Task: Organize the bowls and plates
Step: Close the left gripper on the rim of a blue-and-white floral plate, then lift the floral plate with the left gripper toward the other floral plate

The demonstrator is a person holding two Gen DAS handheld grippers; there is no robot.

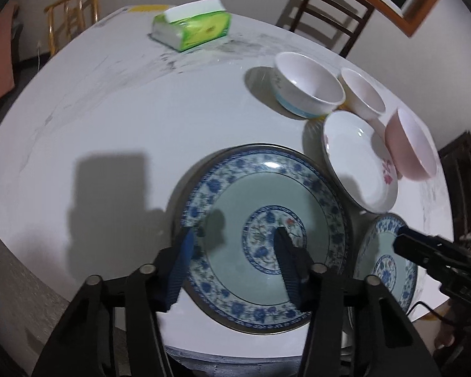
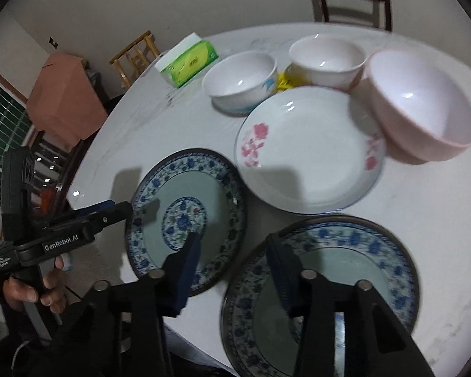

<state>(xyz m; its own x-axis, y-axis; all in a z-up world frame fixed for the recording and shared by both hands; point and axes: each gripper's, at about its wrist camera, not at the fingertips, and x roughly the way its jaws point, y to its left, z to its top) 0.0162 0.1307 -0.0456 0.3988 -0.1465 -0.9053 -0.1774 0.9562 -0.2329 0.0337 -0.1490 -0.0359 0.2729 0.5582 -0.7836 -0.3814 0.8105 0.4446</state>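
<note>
Twice found jaws half open, clamping nothing. Straddled rim of left blue plate (image 1: 267, 188) with left gripper (image 1: 235, 242); held right gripper (image 2: 234, 251) over right blue plate (image 2: 361, 260).

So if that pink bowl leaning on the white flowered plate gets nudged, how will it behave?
The pink bowl sits tilted against the white flowered plate, so it would likely rock or drop flat. Its glossy surface looks slippery, and it is probably rigid and breakable.
</note>
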